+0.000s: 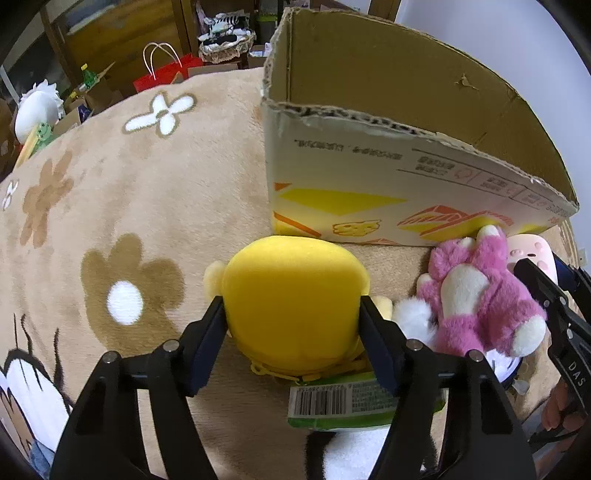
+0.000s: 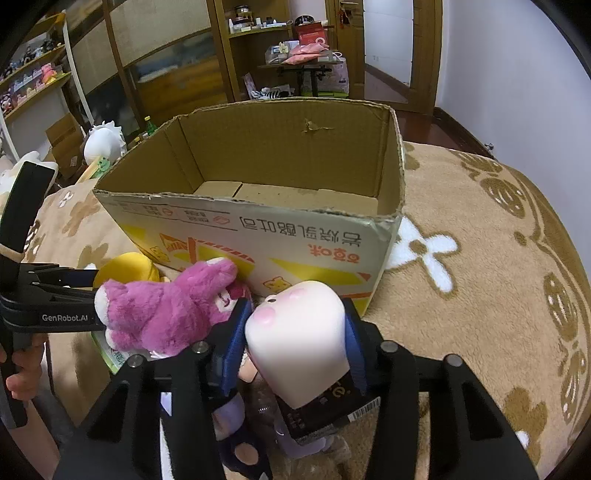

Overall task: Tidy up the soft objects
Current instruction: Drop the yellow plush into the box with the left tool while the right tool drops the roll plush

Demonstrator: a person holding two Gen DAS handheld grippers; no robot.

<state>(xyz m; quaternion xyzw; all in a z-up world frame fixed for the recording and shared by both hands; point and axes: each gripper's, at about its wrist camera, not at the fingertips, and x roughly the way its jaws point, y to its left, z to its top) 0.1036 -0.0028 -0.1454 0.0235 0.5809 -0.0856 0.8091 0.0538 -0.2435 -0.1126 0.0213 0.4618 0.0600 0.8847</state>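
- My left gripper (image 1: 291, 314) points steeply down at a round, bright yellow plush toy (image 1: 295, 295); both dark pads press against its sides, so I am clamped on it.
- The yellow plush toy lies on a tan fleece rug with brown and white flower shapes (image 1: 129, 206), just in front of the near wall of an open brown cardboard box printed with yellow and orange shapes (image 1: 351, 206).
- A green-edged paper tag with a barcode (image 1: 332, 400) hangs from the yellow toy, toward my wrist.
- My right gripper (image 2: 295, 332) is closed on a pale cream, rounded soft toy with pink blush spots (image 2: 299, 332); its blue-padded fingers (image 2: 232, 343) squeeze both flanks.
- A black label with a barcode (image 2: 332, 410) sits at the cream toy's lower end.
- The cream toy sits just before the box's near wall, close to the box's right corner in the right wrist view.
- Between my two grippers lies a fluffy pink plush bear with white paws (image 1: 476, 295), its paw touching the box wall.
- The box (image 2: 280, 236) stands upright on the rug, flaps gone, its interior bare to the bottom.
- A person's fingers (image 2: 22, 373) wrap the left gripper's handle at the left edge of the right wrist view.
- Wooden shelves with clutter (image 2: 266, 33) stand beyond the rug's far edge.
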